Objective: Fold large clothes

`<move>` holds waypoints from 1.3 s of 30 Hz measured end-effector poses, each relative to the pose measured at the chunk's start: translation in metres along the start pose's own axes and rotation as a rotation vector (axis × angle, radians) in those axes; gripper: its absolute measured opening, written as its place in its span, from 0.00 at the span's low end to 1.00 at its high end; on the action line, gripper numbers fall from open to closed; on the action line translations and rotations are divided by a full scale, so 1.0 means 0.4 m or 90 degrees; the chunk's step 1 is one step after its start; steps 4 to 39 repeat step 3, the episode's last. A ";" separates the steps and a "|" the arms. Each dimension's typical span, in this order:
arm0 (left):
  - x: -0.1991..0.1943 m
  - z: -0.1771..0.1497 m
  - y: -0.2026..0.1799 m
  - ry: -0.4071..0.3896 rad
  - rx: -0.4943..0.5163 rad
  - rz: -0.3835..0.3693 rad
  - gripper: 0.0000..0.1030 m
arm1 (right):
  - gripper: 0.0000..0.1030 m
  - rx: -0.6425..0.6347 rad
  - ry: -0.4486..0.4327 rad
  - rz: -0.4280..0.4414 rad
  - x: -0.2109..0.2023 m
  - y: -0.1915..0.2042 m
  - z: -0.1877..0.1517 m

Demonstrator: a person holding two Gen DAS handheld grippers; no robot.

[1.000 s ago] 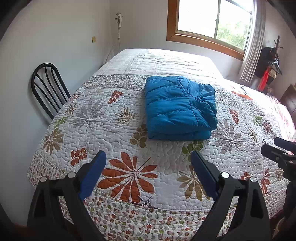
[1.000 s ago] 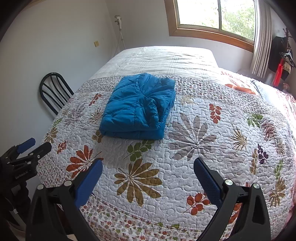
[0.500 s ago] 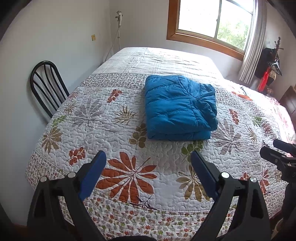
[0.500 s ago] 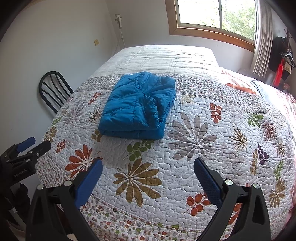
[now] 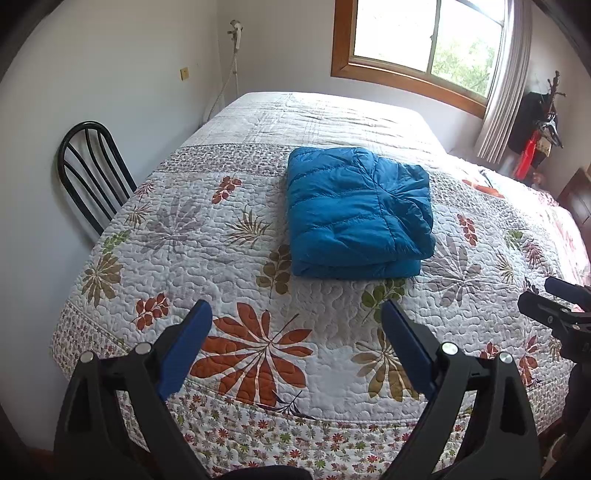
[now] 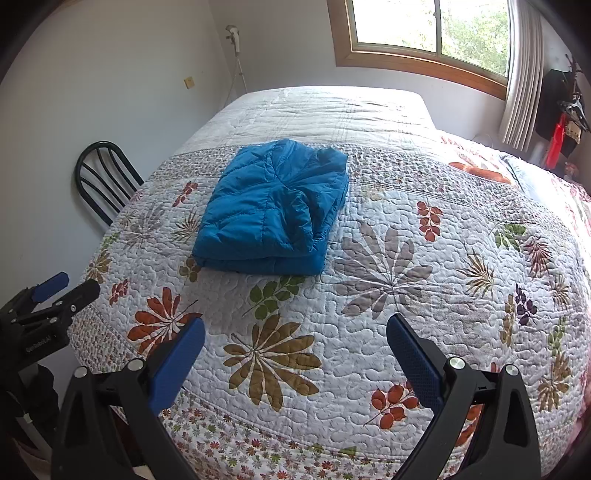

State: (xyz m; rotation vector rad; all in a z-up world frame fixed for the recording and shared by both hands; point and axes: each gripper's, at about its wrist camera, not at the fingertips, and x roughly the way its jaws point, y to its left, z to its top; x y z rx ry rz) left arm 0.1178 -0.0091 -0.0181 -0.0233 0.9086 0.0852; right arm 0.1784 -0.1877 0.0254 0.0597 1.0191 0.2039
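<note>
We look along our right gripper point(image 6: 295, 343), its two blue-padded fingers point(image 6: 177, 365) spread wide with nothing between them, held above the near edge of the bed point(image 6: 388, 369). Ahead of the gripper and a little to its left lies the blue puffer jacket point(image 6: 273, 210), folded into a thick rectangular bundle, well apart from the fingers. The floral quilt point(image 6: 461, 236) under it covers the whole bed. Far to the gripper's left, our left gripper point(image 6: 55, 291) shows at the frame's edge, beside the bed; we cannot tell how its jaws stand. Beyond it stands a black chair point(image 6: 99, 177) against the wall. A window point(image 6: 432, 29) sits far ahead.
</note>
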 end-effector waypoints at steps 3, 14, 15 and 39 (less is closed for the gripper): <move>0.001 0.000 -0.001 0.000 0.002 0.001 0.89 | 0.96 0.001 0.001 0.000 0.001 -0.002 -0.002; 0.001 0.000 -0.001 0.000 0.002 0.001 0.89 | 0.96 0.001 0.001 0.000 0.001 -0.002 -0.002; 0.001 0.000 -0.001 0.000 0.002 0.001 0.89 | 0.96 0.001 0.001 0.000 0.001 -0.002 -0.002; 0.001 0.000 -0.001 0.000 0.002 0.001 0.89 | 0.96 0.001 0.001 0.000 0.001 -0.002 -0.002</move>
